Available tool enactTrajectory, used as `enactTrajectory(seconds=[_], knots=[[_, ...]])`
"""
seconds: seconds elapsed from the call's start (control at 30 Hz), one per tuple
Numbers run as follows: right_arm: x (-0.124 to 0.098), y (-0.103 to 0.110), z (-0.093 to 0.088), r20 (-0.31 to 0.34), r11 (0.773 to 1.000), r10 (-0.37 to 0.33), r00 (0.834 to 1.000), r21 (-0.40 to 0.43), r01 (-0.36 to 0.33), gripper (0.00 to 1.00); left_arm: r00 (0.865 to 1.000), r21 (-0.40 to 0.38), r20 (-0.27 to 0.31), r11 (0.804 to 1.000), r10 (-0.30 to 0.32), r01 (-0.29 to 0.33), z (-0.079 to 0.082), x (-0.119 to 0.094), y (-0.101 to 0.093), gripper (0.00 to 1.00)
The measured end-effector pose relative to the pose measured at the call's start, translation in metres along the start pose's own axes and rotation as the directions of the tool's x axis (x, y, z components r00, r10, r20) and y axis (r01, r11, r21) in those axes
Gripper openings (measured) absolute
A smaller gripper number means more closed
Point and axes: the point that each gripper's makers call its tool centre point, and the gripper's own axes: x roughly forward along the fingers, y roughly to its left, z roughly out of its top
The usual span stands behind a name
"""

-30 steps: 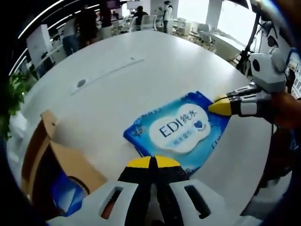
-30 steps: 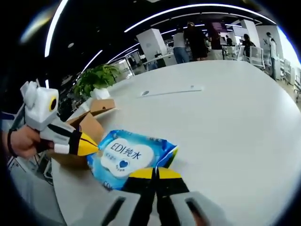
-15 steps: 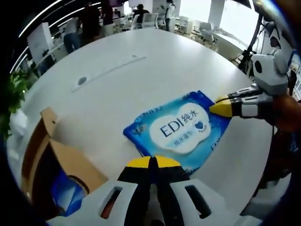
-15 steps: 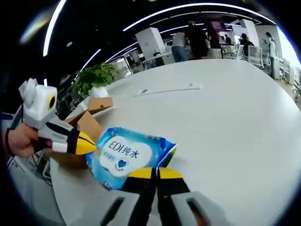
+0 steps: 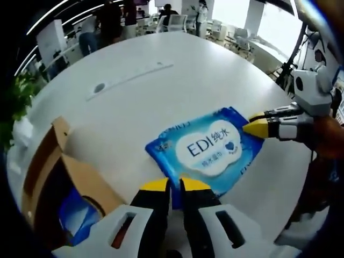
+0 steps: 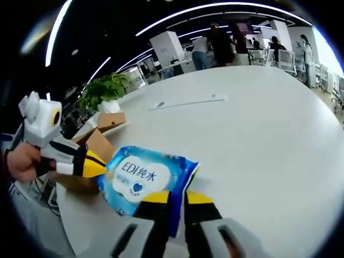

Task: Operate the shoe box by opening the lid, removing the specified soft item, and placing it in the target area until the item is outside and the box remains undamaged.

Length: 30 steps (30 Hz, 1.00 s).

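A blue wet-wipes pack (image 5: 209,148) with a white label lies flat on the white table (image 5: 161,59), outside the brown shoe box (image 5: 70,180). The box stands open, its lid (image 5: 40,161) raised, and another blue item (image 5: 75,220) shows inside. My left gripper (image 5: 174,185) is open, its yellow tips slightly apart around the pack's near edge. My right gripper (image 5: 257,122) reaches the pack's far right corner. In the right gripper view, the pack (image 6: 142,174) lies before my right gripper (image 6: 177,197), which is open astride its edge. The left gripper (image 6: 97,163) sits beside the box (image 6: 99,145).
A long cable slot (image 5: 129,80) and a round grommet (image 5: 99,87) mark the table's far side. A potted plant (image 6: 107,88) stands beyond the box. People, desks and chairs (image 6: 215,45) fill the room behind. A tripod (image 5: 285,64) stands off the table's right edge.
Both grippers' jaws were shut on the pack's edges and now stand slightly apart. The pack stays flat on the table. Both cameras shifted a little.
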Motion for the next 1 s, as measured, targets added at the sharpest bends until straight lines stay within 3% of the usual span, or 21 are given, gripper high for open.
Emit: enactTrajectory(seconds=[0.07, 0.4, 0.63, 1.0], knots=[[-0.003, -0.001, 0.001, 0.005, 1.000, -0.003, 1.000, 0.010, 0.003, 0.06, 1.000, 0.007, 0.004, 1.000, -0.003, 0.003, 0.000, -0.002, 0.000, 0.13], [-0.016, 0.000, -0.001, 0.005, 1.000, -0.011, 1.000, 0.018, 0.011, 0.13, 0.998, -0.006, 0.051, 1.000, -0.021, 0.021, 0.005, -0.018, 0.002, 0.13], [-0.024, 0.009, 0.004, 0.028, 1.000, -0.004, 1.000, 0.000, 0.004, 0.17, 0.997, 0.000, 0.067, 0.999, -0.036, 0.036, 0.004, -0.030, 0.001, 0.14], [-0.033, 0.025, 0.008, 0.059, 1.000, 0.004, 0.998, -0.020, -0.003, 0.21, 0.989, -0.009, 0.140, 0.999, -0.050, 0.052, 0.003, -0.053, 0.008, 0.17]])
